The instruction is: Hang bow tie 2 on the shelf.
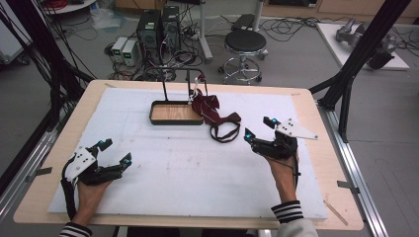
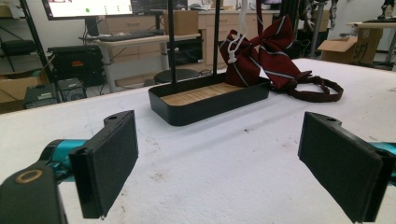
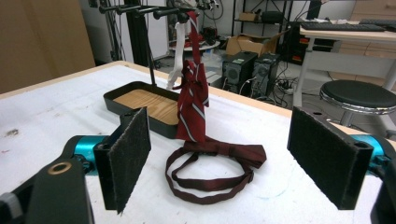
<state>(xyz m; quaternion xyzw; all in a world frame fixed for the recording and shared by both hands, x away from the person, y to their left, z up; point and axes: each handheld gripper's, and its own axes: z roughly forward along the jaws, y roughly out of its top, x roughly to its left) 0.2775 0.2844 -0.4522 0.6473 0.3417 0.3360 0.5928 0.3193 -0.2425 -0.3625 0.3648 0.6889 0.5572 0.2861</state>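
A dark red striped bow tie (image 1: 210, 109) (image 2: 266, 51) (image 3: 192, 100) hangs from a black stand, and its strap loop (image 3: 210, 175) (image 1: 226, 132) (image 2: 317, 88) lies on the white mat. The stand's black tray with a wooden floor (image 1: 175, 113) (image 2: 210, 95) (image 3: 140, 102) sits just left of the tie. My right gripper (image 1: 259, 127) (image 3: 233, 161) stands open to the right of the strap loop, with nothing between its pads. At the mat's near left my left gripper (image 1: 116, 151) (image 2: 219, 161) is open and empty, facing the tray from a distance.
A white mat (image 1: 188, 163) covers most of the wooden table (image 1: 326, 163). Beyond the table's far edge stand a black stool (image 1: 244, 44) and computer towers (image 1: 158, 27) amid cables. Black frame posts (image 1: 365, 44) rise at the right.
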